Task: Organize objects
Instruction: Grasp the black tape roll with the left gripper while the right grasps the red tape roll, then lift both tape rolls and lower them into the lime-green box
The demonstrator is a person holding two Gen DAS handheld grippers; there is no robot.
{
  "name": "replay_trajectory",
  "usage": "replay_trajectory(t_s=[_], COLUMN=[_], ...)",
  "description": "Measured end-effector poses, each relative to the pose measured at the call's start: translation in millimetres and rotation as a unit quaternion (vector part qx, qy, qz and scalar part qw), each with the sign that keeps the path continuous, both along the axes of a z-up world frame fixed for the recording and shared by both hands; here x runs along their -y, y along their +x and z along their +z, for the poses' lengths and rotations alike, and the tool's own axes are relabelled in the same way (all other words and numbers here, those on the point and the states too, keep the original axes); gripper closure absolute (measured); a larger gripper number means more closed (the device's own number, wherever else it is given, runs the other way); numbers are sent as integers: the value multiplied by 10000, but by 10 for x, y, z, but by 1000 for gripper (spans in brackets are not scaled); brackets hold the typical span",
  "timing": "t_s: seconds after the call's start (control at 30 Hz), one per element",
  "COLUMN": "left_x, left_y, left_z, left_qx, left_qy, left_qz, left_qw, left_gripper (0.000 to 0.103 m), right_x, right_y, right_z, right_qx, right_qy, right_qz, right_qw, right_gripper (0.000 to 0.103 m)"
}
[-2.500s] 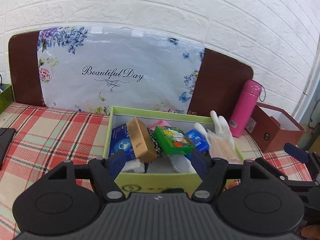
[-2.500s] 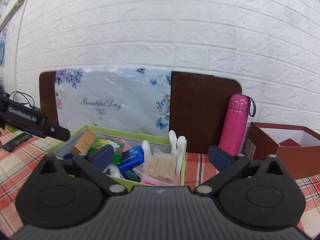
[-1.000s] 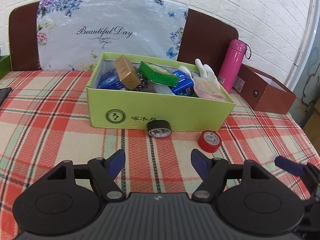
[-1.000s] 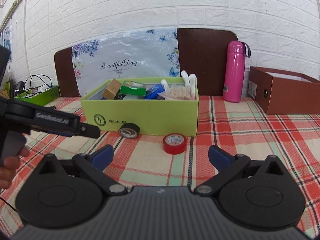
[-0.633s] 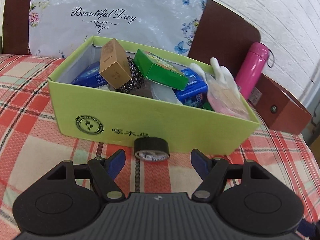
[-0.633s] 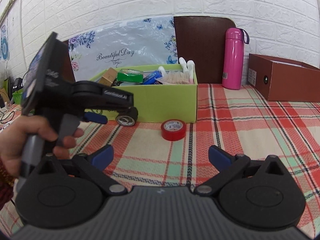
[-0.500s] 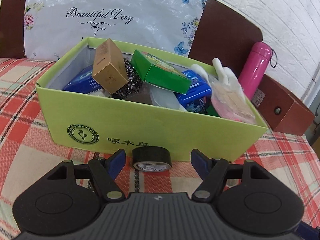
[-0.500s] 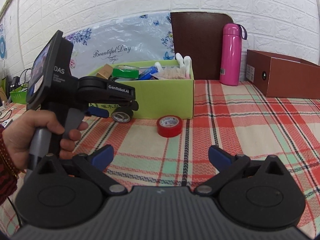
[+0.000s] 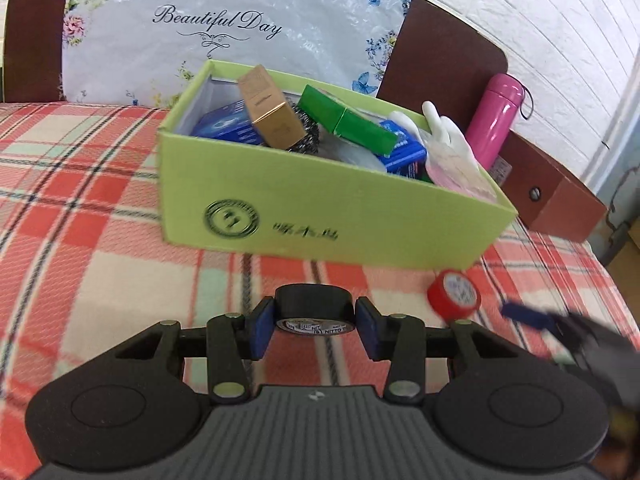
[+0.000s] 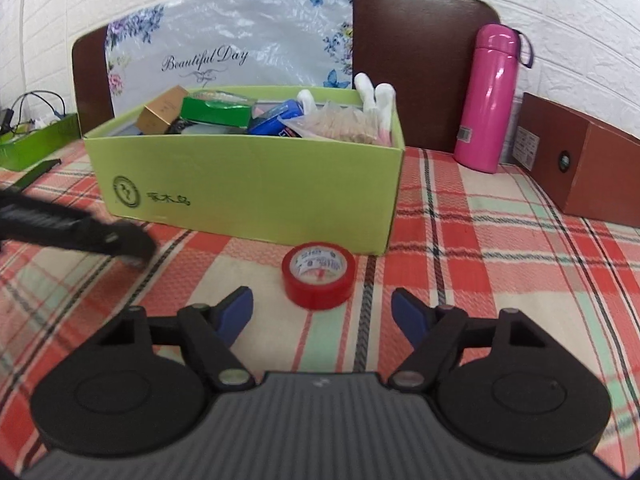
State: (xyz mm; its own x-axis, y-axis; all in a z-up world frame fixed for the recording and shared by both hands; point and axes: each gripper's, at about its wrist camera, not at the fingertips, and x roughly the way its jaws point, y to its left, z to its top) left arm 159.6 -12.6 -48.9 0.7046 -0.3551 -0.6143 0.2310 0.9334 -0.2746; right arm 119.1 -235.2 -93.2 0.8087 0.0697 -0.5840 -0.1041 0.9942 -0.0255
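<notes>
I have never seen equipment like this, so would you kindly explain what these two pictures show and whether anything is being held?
There is no robot here: a person carries a hand-held gripper in each hand, and each has a camera looking out along its two blue fingers. In the left camera's picture, the left hand-held gripper is closing around a black tape roll on the plaid tablecloth; its pads look at or near the roll's sides. In the right camera's picture, the right hand-held gripper is also closing, with the red tape roll just ahead, untouched. Behind stands a full green box, a pink bottle and a brown box.
</notes>
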Motion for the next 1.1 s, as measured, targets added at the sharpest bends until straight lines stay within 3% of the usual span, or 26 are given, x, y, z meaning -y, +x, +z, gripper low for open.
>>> replay_trajectory(t_s=[0.03, 0.13, 0.43, 0.57, 0.7, 0.8, 1.1], left_x=[-24, -82, -161, -180, -212, -200, -57], left_y=[-45, -158, -478, -664, -781, -745, -529], left_z=[-2, -7, -29, -63, -76, -47, -79], left_qx=[4, -5, -115, -131, -162, -102, -104], left_qy=[27, 100, 291, 461, 542, 495, 514], left_qz=[-27, -94, -462, -529, -502, -391, -264], left_qw=[10000, 9999, 9984, 9974, 9971, 9980, 9983], left_gripper=[57, 57, 57, 45, 40, 31, 30], right_x=[-19, -62, -124, -165, -189, -156, -144], right_y=[64, 178, -389, -786, -1083, -1132, -1098], right_z=[-18, -61, 21, 51, 60, 71, 71], right_qx=[-27, -106, -343, -409, -385, -371, -356], right_qy=[-52, -140, 158, 220, 206, 295, 351], right_qz=[30, 94, 427, 656, 671, 589, 510], right_qw=[10000, 9998, 9984, 9968, 9968, 9971, 9974], right_gripper=[31, 58, 58, 58, 58, 58, 58])
